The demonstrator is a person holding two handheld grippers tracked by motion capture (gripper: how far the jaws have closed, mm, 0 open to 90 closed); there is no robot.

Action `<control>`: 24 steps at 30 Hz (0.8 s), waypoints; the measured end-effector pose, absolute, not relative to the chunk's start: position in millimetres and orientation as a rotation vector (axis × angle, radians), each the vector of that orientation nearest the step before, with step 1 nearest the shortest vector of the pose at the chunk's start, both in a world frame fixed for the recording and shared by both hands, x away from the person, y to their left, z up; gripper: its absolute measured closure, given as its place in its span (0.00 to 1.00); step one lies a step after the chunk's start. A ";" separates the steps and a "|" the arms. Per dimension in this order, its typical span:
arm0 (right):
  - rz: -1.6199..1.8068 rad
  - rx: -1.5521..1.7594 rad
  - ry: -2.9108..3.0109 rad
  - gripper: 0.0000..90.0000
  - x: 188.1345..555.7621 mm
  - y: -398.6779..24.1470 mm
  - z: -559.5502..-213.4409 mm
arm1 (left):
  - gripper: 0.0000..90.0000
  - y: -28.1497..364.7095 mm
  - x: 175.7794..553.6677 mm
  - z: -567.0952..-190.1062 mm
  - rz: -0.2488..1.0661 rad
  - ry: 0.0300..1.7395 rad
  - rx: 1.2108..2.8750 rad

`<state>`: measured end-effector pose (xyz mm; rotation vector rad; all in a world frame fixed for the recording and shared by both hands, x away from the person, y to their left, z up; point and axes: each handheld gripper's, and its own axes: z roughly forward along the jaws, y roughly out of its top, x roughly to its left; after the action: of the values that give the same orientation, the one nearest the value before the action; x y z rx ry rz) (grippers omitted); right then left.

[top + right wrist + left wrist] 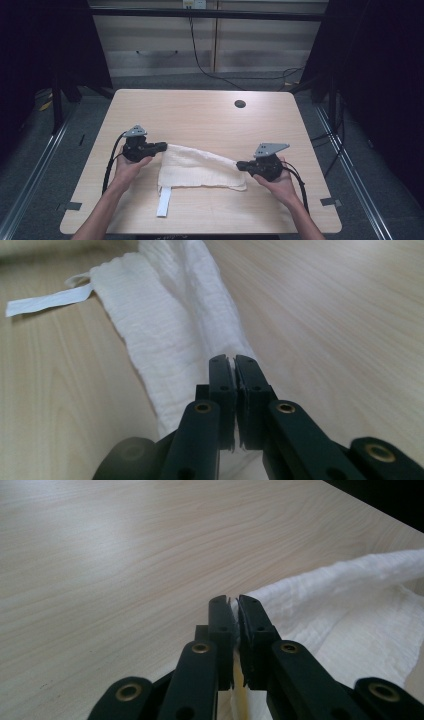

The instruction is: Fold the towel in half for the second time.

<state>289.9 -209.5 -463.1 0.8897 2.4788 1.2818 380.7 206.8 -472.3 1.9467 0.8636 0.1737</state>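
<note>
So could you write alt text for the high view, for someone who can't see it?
A person's two hands each hold a black gripper, left gripper and right gripper, shut on opposite corners of a white cloth on a pale wooden table. A white tag hangs from the cloth's near edge.

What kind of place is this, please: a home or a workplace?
Probably a lab or recording workspace: a bare wooden table with a cable hole, loose cables on the floor, and dark curtains at the sides.

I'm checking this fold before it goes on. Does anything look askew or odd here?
Slightly. The white cloth lies unevenly: its far edge is stretched between the left gripper and right gripper, both clamped on corners, and a white strap sticks out from its near edge. Nothing looks damaged.
</note>
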 end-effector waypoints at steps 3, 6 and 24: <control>1.267 0.879 2.517 0.96 284.2 -209.2 -467.8 | 0.95 204.8 379.0 -471.5 0.180 0.855 1.950; 1.246 0.867 2.579 0.96 280.3 -207.7 -473.1 | 0.95 202.5 377.1 -470.0 0.181 0.844 1.955; 1.158 0.914 2.747 0.97 260.6 -199.2 -493.7 | 0.95 191.9 372.0 -469.9 0.185 0.814 1.985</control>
<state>260.6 -199.2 -493.7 0.9136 2.7470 1.1585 372.0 191.9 -469.9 1.9852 0.8142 0.1848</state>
